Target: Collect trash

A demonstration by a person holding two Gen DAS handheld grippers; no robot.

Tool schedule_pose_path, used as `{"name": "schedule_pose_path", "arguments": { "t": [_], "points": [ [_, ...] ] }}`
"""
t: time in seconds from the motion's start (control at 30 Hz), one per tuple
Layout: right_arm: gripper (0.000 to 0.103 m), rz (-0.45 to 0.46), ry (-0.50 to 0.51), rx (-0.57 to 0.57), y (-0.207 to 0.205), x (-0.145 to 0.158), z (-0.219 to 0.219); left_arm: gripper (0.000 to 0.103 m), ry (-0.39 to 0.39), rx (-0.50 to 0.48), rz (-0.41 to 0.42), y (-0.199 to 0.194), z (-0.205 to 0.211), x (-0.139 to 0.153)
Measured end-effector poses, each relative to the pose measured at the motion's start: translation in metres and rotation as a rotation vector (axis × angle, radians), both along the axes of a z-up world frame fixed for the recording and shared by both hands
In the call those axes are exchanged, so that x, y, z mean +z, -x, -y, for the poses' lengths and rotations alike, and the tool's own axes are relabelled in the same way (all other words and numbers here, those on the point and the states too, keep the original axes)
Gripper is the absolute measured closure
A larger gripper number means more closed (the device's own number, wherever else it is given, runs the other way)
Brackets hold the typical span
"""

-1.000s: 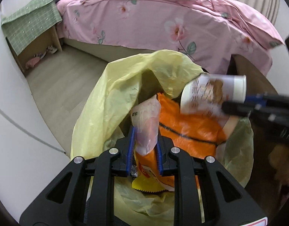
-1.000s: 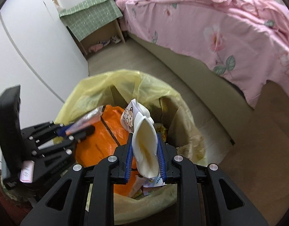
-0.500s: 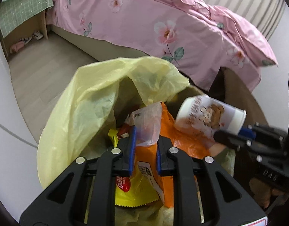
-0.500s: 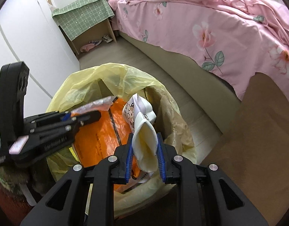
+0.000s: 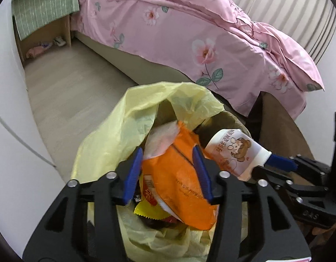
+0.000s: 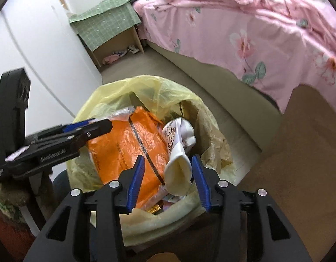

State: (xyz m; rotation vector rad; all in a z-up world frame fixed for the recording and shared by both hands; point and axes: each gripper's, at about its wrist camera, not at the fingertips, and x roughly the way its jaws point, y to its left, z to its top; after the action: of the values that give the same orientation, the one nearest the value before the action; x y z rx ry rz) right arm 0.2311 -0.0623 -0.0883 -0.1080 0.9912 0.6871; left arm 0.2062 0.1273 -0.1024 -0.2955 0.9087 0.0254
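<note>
A bin lined with a yellow bag (image 5: 133, 118) (image 6: 146, 87) holds an orange wrapper (image 5: 181, 174) (image 6: 124, 148), a clear pinkish wrapper (image 5: 161, 139) and other packets. My left gripper (image 5: 168, 170) is open over the bag, jaws either side of the orange wrapper. My right gripper (image 6: 168, 174) is open just above the bin's near rim. A crushed white paper cup with a cartoon bear (image 6: 178, 152) (image 5: 233, 152) lies between its jaws, resting on the trash.
A bed with a pink floral cover (image 5: 189, 39) (image 6: 255, 21) stands behind the bin. A green-clothed bedside table (image 6: 106, 24) is at the far left. A white wall is on the left, and a brown surface (image 6: 299, 152) on the right.
Both grippers opened. The left let go of the clear wrapper and the right let go of the paper cup; both items now lie in the bin.
</note>
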Motion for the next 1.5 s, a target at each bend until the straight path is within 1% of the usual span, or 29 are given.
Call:
{"name": "schedule_pose_path", "arguments": {
  "t": [0.03,0.1,0.13,0.17,0.2,0.27,0.33,0.43,0.5,0.57,0.67,0.77,0.93,1.07,1.27,1.5],
  "points": [
    [0.061,0.024,0.004,-0.003,0.006,0.006,0.003,0.050,-0.018,-0.007,0.006,0.004,0.003,0.006],
    [0.059,0.053,-0.015,-0.014,0.017,0.017,0.014,0.037,-0.039,-0.012,0.019,0.012,0.005,0.016],
    [0.058,0.073,-0.031,-0.028,0.026,0.026,0.024,0.034,-0.051,-0.006,0.026,0.018,0.007,0.020],
    [0.058,0.087,-0.035,-0.040,0.030,0.029,0.030,0.025,-0.070,-0.001,0.041,0.028,0.010,0.028],
    [0.058,0.108,-0.038,-0.054,0.037,0.035,0.038,0.019,-0.079,-0.004,0.052,0.036,0.013,0.032],
    [0.058,0.161,-0.050,-0.081,0.059,0.049,0.057,0.017,-0.101,-0.006,0.077,0.054,0.021,0.043],
    [0.058,0.208,-0.067,-0.113,0.085,0.062,0.078,0.017,-0.107,-0.015,0.105,0.073,0.032,0.053],
    [0.058,0.232,-0.053,-0.164,0.119,0.072,0.103,0.017,-0.133,-0.023,0.149,0.108,0.054,0.068],
    [0.058,0.248,-0.059,-0.185,0.140,0.076,0.116,0.017,-0.174,-0.031,0.169,0.131,0.072,0.077],
    [0.058,0.277,-0.091,-0.211,0.167,0.079,0.135,0.017,-0.216,-0.038,0.178,0.153,0.089,0.082],
    [0.057,0.303,-0.118,-0.275,0.202,0.081,0.154,0.017,-0.256,-0.037,0.184,0.177,0.109,0.087],
    [0.057,0.331,-0.128,-0.301,0.231,0.082,0.168,0.017,-0.307,-0.037,0.225,0.204,0.130,0.093],
    [0.057,0.375,-0.129,-0.329,0.255,0.083,0.174,0.017,-0.333,-0.045,0.261,0.221,0.147,0.102],
    [0.057,0.373,-0.147,-0.347,0.265,0.082,0.183,0.017,-0.360,-0.047,0.286,0.230,0.155,0.109],
    [0.057,0.367,-0.170,-0.363,0.271,0.082,0.187,0.017,-0.354,-0.053,0.293,0.234,0.157,0.112],
    [0.057,0.371,-0.141,-0.365,0.278,0.079,0.179,0.017,-0.346,-0.056,0.292,0.237,0.158,0.113]
  ]
}}
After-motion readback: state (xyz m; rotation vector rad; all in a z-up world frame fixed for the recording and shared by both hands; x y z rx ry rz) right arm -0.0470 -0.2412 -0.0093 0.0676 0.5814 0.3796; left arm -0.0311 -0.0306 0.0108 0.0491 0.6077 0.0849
